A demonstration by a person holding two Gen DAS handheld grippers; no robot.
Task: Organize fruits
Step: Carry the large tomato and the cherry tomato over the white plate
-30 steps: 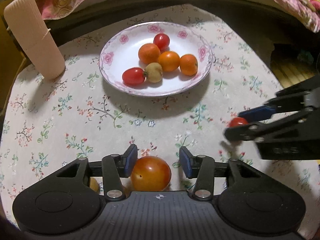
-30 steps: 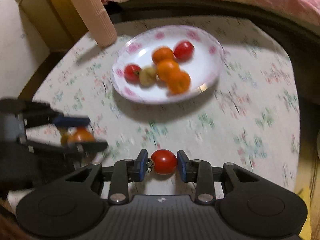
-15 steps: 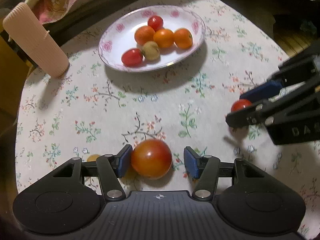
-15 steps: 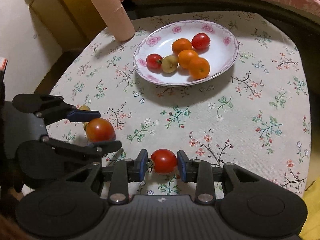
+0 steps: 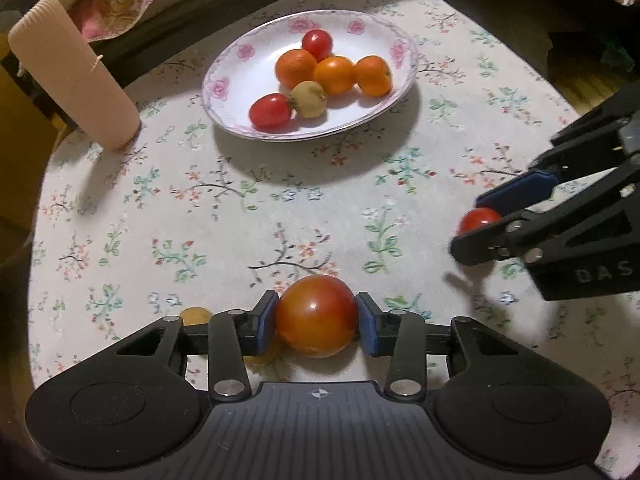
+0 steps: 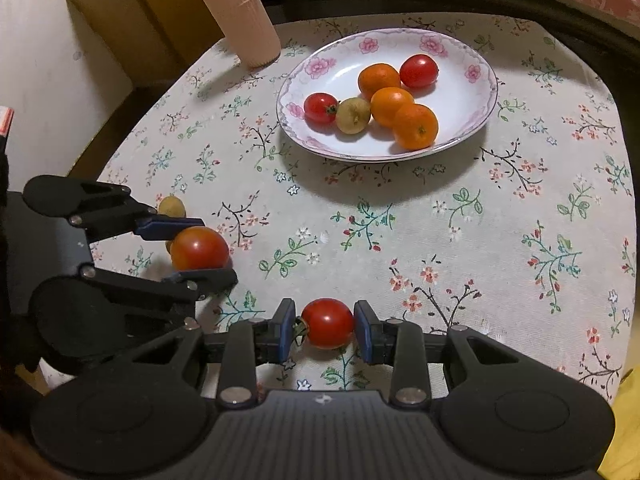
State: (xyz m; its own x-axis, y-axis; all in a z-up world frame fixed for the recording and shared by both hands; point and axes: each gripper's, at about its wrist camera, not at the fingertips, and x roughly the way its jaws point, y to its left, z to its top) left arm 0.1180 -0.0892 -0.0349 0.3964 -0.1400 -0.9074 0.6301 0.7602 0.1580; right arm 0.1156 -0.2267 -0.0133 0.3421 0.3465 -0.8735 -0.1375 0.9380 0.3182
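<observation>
- left wrist view: we see the left claw (image 5: 316, 322) with its two blue pads pressed against either side of a large orange-red tomato (image 5: 316, 320); its jaws have just been closing, and the tomato now sits clamped between them.
- the large tomato is low over the flowered cloth of the counter (image 5: 240, 216), at the near edge; whether it touches the cloth we cannot tell.
- a small yellow fruit (image 5: 195, 314) lies on the cloth just left of the left claw, partly hidden by its finger.
- right wrist view: we see the right claw (image 6: 324, 326) narrowly closed on a small red tomato (image 6: 327, 323), stem end toward the left pad, both pads against it.
- in the same view the left claw shows at the left edge, well apart from the right one, with the large tomato between its fingers.
- the white plate (image 6: 472, 80) with a pink flower rim stands at the far side of the counter, well apart from both claws.
- on the plate we count three orange fruits (image 6: 390, 104) in a touching cluster, one red tomato (image 6: 418, 71) behind them, one red tomato (image 6: 320, 108) at the left, and a yellow-green fruit (image 6: 352, 115) touching it.
- a ribbed pale-pink cylinder (image 6: 240, 12) stands upright left of the plate, near the counter's edge.
- pink patterned bedding (image 5: 120, 4) lies beyond the counter.
</observation>
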